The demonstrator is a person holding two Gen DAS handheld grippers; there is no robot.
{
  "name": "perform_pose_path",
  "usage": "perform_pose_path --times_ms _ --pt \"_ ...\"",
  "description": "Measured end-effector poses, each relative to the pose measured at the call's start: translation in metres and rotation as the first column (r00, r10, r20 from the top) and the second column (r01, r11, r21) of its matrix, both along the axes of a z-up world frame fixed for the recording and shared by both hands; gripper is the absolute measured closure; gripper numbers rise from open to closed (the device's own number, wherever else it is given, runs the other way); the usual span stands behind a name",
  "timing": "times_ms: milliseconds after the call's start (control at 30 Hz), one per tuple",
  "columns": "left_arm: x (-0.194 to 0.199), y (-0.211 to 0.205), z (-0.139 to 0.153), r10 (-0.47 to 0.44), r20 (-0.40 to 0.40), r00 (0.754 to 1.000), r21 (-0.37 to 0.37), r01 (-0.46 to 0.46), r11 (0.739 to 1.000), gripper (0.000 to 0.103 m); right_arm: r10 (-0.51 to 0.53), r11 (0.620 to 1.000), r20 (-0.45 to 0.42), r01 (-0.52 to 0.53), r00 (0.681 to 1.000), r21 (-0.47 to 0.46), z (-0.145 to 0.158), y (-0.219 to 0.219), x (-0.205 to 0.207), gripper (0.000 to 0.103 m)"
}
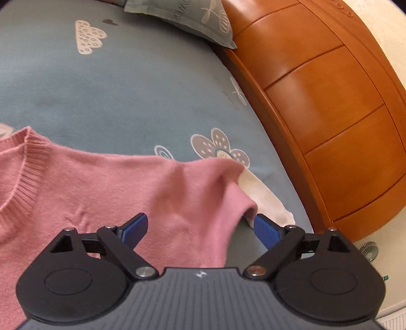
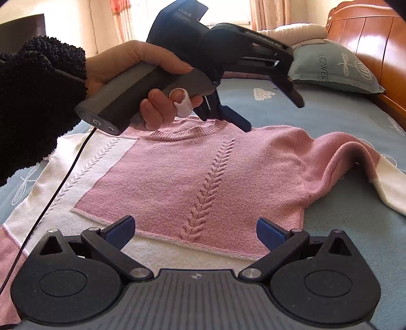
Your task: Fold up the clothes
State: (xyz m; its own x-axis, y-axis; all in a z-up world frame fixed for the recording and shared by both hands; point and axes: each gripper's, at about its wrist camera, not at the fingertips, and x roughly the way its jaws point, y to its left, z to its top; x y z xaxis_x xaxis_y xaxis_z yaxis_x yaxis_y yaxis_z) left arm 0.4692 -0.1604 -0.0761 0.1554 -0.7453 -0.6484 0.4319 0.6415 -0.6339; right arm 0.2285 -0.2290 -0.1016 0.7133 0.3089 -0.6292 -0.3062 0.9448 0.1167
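Left tongs (image 1: 200, 228), wide open and empty, are hovering over the pink sweater's (image 2: 203, 177) sleeve (image 1: 203, 187); right tongs (image 2: 195, 228) likewise gaping, empty. Best gripping the white cuff (image 1: 269, 200) at two o'clock.

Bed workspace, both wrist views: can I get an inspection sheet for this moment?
Surface: bed sheet, grey-blue, printed with clouds and flowers.
Job's things: pink and white sweater spread flat, front up; one sleeve bunched at the side.
Clutter: nothing seen.
Grippers: left gripper open above the sleeve, holding nothing; right gripper open over the hem, holding nothing.
Cables: black cable crossing the sweater's white part.
Surroundings: pillow, wooden headboard, curtains.
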Motion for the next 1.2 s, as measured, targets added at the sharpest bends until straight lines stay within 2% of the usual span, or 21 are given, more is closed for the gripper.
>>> perform_pose_path --times_ms 100,167,200,300,433,467,533,633,767,867,967,1033,1100,1200 --pt "0.007 -0.019 -0.018 -0.008 -0.016 1.000 0.052 0.008 0.999 0.012 0.002 1.000 -0.014 -0.002 1.000 -0.003 -0.003 0.001 0.000 0.000" --pt "0.021 -0.024 -0.035 0.034 -0.045 0.998 0.040 -0.032 0.999 0.013 0.000 1.000 -0.022 0.000 1.000 -0.001 -0.004 0.000 0.001 0.000" --pt "0.027 -0.025 -0.035 0.059 -0.016 0.998 0.016 -0.058 0.998 0.013 -0.002 1.000 -0.026 0.002 1.000 0.003 -0.005 -0.002 0.002 0.000" --pt "0.048 -0.030 -0.037 0.145 0.048 0.988 0.021 -0.147 0.989 0.013 -0.014 1.000 -0.046 0.015 0.999 0.011 -0.009 -0.006 0.005 0.000" --pt "0.057 -0.040 -0.030 0.130 0.107 0.986 0.064 -0.137 0.988 0.012 -0.025 1.000 -0.059 0.025 0.998 0.010 -0.012 -0.009 0.005 0.000" --pt "0.055 -0.040 -0.027 0.132 0.101 0.986 0.080 -0.140 0.987 0.012 -0.027 1.000 -0.060 0.028 0.998 0.011 -0.012 -0.010 0.005 0.000" --pt "0.048 -0.038 -0.020 0.129 0.084 0.988 0.096 -0.137 0.986 0.012 -0.026 0.999 -0.053 0.027 0.998 0.018 -0.010 -0.011 0.004 0.000" --pt "0.028 -0.030 -0.007 0.096 0.111 0.989 0.092 -0.106 0.990 0.011 -0.022 0.999 -0.035 0.023 0.999 0.029 -0.005 -0.012 0.000 0.000" --pt "0.019 -0.020 -0.011 0.068 0.046 0.997 0.098 -0.072 0.993 0.011 -0.022 0.999 -0.024 0.022 0.999 0.033 -0.001 -0.014 -0.001 0.000" --pt "0.026 -0.025 -0.028 0.073 0.086 0.994 0.180 -0.087 0.980 0.011 -0.024 0.999 -0.028 0.025 0.999 0.033 -0.002 -0.015 0.000 0.000" --pt "0.038 -0.025 -0.029 0.138 0.160 0.977 0.176 -0.166 0.970 0.011 -0.030 0.999 -0.043 0.032 0.999 0.030 -0.006 -0.016 0.004 0.000" --pt "0.045 -0.022 -0.026 0.193 0.123 0.974 0.164 -0.211 0.963 0.011 -0.037 0.999 -0.058 0.038 0.998 0.024 -0.009 -0.016 0.006 0.000" --pt "0.043 -0.020 -0.018 0.197 0.127 0.972 0.199 -0.220 0.955 0.011 -0.044 0.999 -0.072 0.045 0.996 0.014 -0.012 -0.016 0.007 0.000" --pt "0.024 -0.008 0.002 0.151 0.167 0.974 0.221 -0.186 0.957 0.011 -0.046 0.999 -0.071 0.048 0.996 0.017 -0.012 -0.016 0.007 0.000"
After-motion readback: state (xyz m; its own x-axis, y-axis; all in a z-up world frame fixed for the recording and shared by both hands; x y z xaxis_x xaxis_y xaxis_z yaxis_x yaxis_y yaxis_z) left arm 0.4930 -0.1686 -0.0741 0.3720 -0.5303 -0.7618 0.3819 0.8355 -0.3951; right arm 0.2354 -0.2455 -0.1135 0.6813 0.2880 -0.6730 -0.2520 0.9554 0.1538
